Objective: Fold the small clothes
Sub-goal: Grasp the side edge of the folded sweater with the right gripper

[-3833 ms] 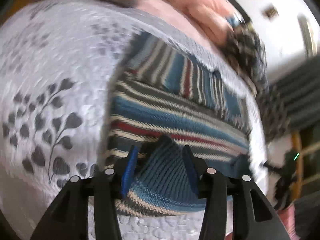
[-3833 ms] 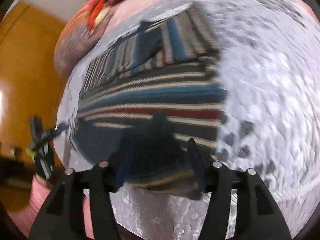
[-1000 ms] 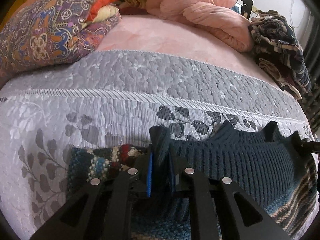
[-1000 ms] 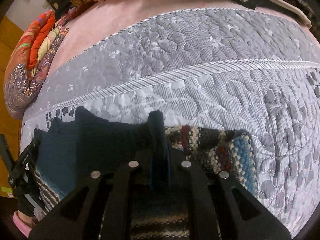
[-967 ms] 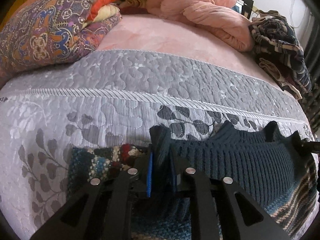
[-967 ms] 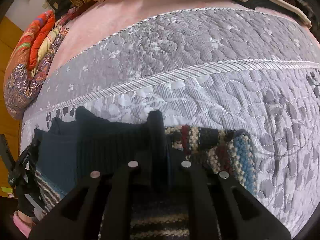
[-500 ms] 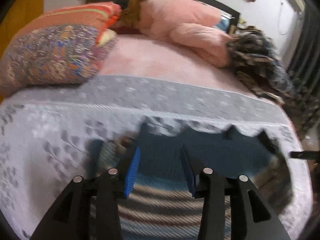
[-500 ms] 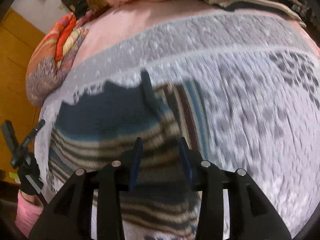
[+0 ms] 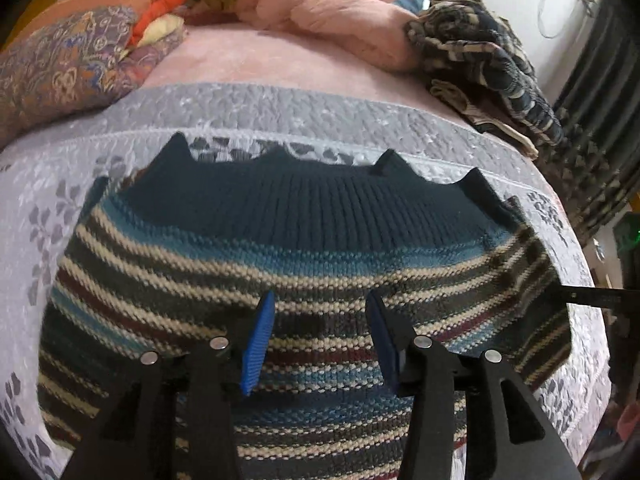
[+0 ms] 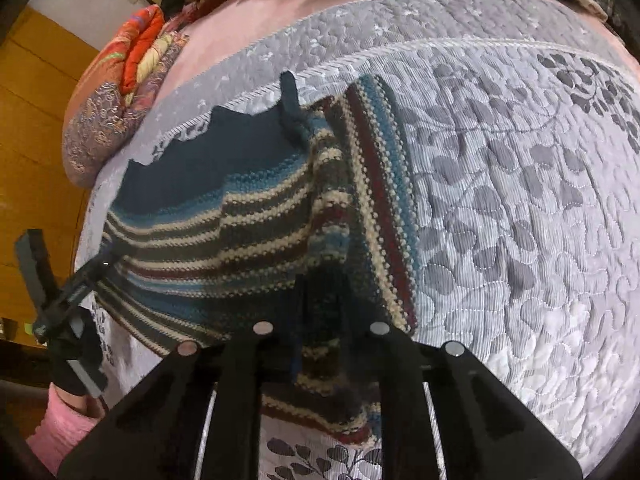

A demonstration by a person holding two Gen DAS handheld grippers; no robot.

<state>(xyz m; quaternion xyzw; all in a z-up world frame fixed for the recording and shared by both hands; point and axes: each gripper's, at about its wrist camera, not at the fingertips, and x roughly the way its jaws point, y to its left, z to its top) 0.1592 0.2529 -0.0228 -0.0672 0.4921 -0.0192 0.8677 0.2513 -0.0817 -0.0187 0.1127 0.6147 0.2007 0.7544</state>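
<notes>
Sweater [image 9: 304, 280], one, striped knit with dark ribbed hem, lies folded on the grey quilt [image 9: 360, 128] near the bed's front edge. Left gripper [image 9: 320, 328] hovers over the stripes, blue pads [image 9: 258, 340] spread apart, nothing between them. Right gripper [image 10: 320, 312] sits low at the sweater's near edge; knit bunches between its fingers, but whether they are pinching it I cannot tell. Right view also shows the left gripper off to the left side with a pink sleeve [image 10: 60, 428] behind it. Beyond the quilt: one pink sheet [image 9: 260, 56], one patterned pillow stack [image 9: 72, 52], one pink blanket [image 9: 332, 8], one dark checked clothes pile [image 9: 488, 56].
</notes>
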